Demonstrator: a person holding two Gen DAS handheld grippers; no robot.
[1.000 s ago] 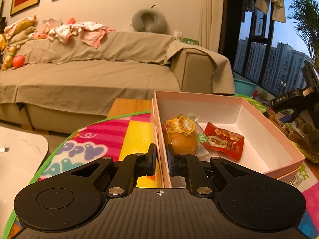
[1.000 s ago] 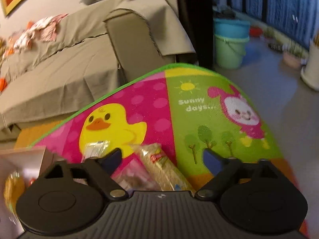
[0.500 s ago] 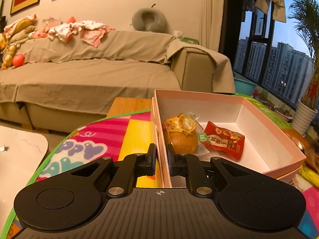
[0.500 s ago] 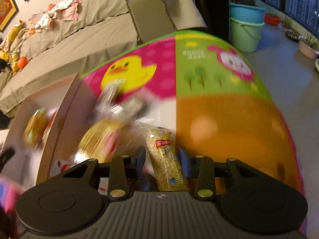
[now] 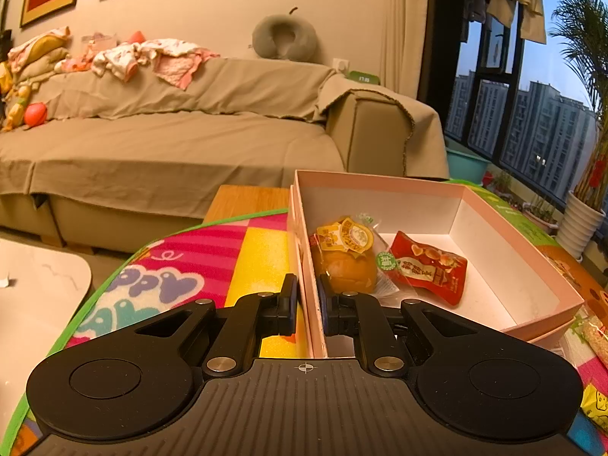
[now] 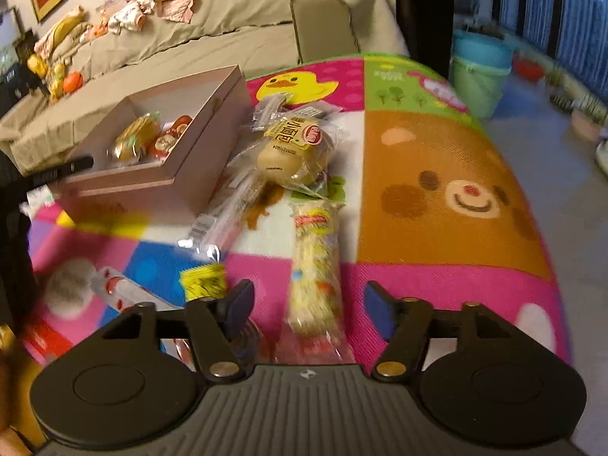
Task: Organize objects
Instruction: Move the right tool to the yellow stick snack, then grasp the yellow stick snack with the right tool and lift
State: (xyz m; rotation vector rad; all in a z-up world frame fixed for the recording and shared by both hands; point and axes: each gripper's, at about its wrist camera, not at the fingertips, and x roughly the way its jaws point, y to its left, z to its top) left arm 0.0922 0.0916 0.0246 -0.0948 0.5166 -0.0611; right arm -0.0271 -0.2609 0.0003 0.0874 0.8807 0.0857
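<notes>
Colourful play mat (image 6: 448,174) is carrying loose snacks while the left gripper (image 5: 304,300) is clamping the pink box (image 5: 524,266) wall and the right gripper (image 6: 306,309), jaws open, is straddling the long snack bar (image 6: 315,266), best squeezed mid-length

Each black tool (image 5: 304,300) (image 6: 307,304) has silver screws, ribbed base, seemingly blue pads.

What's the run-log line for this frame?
left tongs: shut on pink box wall | right tongs: open over long snack bar | box: bread, red packet
</notes>
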